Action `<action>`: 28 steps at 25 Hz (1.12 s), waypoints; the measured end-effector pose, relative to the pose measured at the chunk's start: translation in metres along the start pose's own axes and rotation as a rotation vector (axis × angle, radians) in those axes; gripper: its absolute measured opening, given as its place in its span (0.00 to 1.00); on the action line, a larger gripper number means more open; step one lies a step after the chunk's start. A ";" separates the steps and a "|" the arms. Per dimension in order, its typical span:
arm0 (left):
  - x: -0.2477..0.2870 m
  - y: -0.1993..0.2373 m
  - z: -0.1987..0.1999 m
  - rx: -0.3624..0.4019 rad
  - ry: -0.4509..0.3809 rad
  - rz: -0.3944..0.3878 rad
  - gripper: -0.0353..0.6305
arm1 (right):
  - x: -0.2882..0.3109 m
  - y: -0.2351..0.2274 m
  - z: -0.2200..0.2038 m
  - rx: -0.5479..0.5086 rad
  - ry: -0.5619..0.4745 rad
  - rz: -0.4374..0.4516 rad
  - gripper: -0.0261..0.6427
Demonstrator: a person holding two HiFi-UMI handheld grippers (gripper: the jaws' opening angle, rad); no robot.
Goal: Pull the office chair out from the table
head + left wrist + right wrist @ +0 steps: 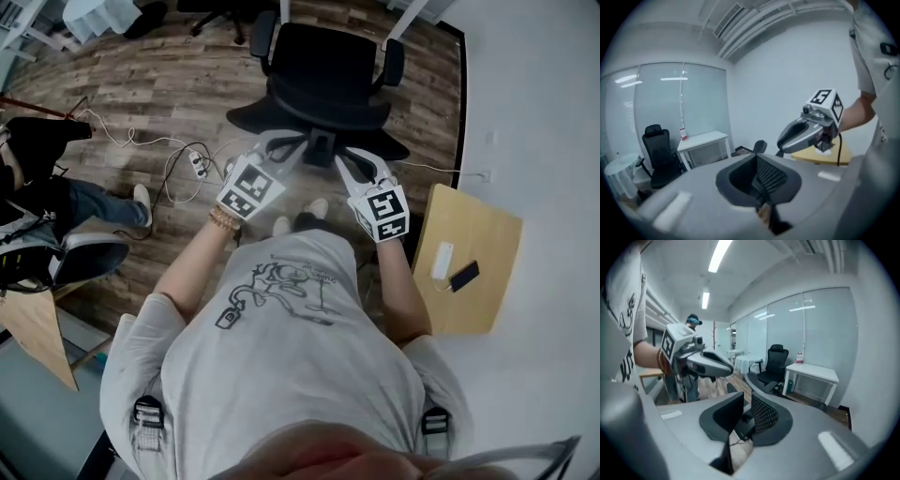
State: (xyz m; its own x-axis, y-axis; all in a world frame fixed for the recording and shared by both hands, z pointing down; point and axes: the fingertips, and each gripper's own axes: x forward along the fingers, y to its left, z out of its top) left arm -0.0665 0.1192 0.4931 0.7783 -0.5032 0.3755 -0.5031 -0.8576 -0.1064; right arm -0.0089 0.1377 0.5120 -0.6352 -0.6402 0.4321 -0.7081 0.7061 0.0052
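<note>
A black office chair (323, 80) stands on the wood floor just ahead of me, its backrest toward me, beside the white table (534, 112) on the right. Both grippers hover close behind the backrest, touching nothing. The left gripper (278, 148) has its dark pads together with nothing between them (759, 185). The right gripper (359, 167) shows a narrow gap between its jaws, floor visible through it, and holds nothing (743, 423). Each gripper sees the other: the right one (806, 131) in the left gripper view, the left one (705, 362) in the right gripper view.
A small wooden table (487, 234) with a phone stands at my right. A power strip (197, 164) and cables lie on the floor to the left, near a seated person's legs (94, 202). Across the room are a second black chair (658, 154) and a white desk (703, 140).
</note>
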 end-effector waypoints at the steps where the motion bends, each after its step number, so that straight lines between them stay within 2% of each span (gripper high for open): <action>1: -0.007 -0.001 0.011 -0.020 -0.039 0.006 0.06 | -0.007 0.003 0.015 0.033 -0.046 -0.006 0.12; 4: -0.026 -0.009 0.038 -0.121 -0.150 -0.001 0.06 | -0.027 0.012 0.054 0.095 -0.157 -0.018 0.10; 7: -0.045 -0.018 0.060 -0.212 -0.239 -0.014 0.06 | -0.047 0.022 0.086 0.088 -0.238 -0.033 0.08; 11: -0.075 -0.024 0.092 -0.176 -0.325 0.031 0.06 | -0.066 0.040 0.117 0.050 -0.304 -0.035 0.05; 15: -0.096 -0.024 0.116 -0.155 -0.391 0.065 0.06 | -0.074 0.056 0.131 0.019 -0.320 -0.028 0.05; 20: -0.105 -0.026 0.126 -0.162 -0.410 0.064 0.06 | -0.075 0.069 0.137 0.002 -0.324 -0.028 0.05; 28: -0.105 -0.022 0.129 -0.172 -0.421 0.062 0.06 | -0.075 0.063 0.140 0.011 -0.332 -0.046 0.05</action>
State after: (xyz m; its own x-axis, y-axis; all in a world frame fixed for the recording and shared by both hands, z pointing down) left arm -0.0893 0.1770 0.3375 0.8115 -0.5832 -0.0375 -0.5813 -0.8121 0.0513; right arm -0.0492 0.1882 0.3538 -0.6672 -0.7361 0.1142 -0.7403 0.6722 0.0075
